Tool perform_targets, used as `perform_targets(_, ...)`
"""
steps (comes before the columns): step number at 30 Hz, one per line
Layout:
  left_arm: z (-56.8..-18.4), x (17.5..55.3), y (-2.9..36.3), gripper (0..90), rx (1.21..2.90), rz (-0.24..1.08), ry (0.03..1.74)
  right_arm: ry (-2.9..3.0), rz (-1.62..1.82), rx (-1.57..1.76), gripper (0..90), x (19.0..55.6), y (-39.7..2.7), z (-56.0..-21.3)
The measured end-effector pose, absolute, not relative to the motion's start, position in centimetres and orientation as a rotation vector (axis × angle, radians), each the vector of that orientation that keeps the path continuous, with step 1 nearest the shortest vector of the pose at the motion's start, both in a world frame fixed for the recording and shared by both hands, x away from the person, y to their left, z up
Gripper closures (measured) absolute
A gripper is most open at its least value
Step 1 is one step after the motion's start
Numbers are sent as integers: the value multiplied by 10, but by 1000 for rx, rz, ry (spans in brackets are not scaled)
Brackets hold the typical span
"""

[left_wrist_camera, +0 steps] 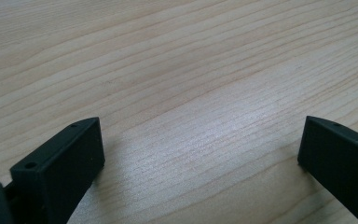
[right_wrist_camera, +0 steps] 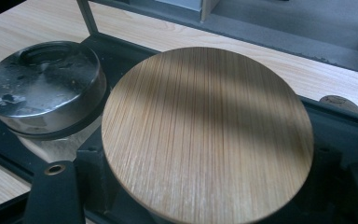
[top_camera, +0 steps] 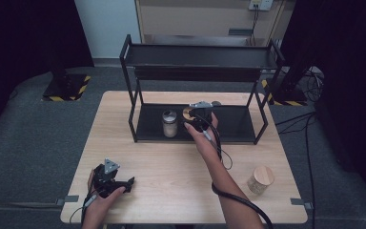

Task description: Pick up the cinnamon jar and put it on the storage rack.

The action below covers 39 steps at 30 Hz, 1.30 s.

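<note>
Jaws of the right gripper [top_camera: 194, 116] clamp a jar with a round wooden lid [right_wrist_camera: 207, 135] over the lower shelf of the black rack [top_camera: 238, 125], near the desk's far edge; the lid hides the jar's body and most of both jaws. Just beside it stands a metal-lidded jar [top_camera: 169, 123]. Another wooden-lidded jar [top_camera: 260, 180] sits near the desk's right front corner. The left gripper [top_camera: 124, 185] rests near the left front corner, spread wide over bare wood.
</note>
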<state>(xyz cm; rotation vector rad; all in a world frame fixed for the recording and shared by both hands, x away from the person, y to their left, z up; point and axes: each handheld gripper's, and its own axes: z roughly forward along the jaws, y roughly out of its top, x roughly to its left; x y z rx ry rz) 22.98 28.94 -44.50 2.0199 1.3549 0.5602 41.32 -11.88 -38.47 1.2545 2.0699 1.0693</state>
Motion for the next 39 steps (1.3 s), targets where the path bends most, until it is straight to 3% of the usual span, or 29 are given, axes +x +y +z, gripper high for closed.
perform_targets(39,-445,231,289,0,2021,560,1352,2050,1033,1330,258,423,-119,-407)
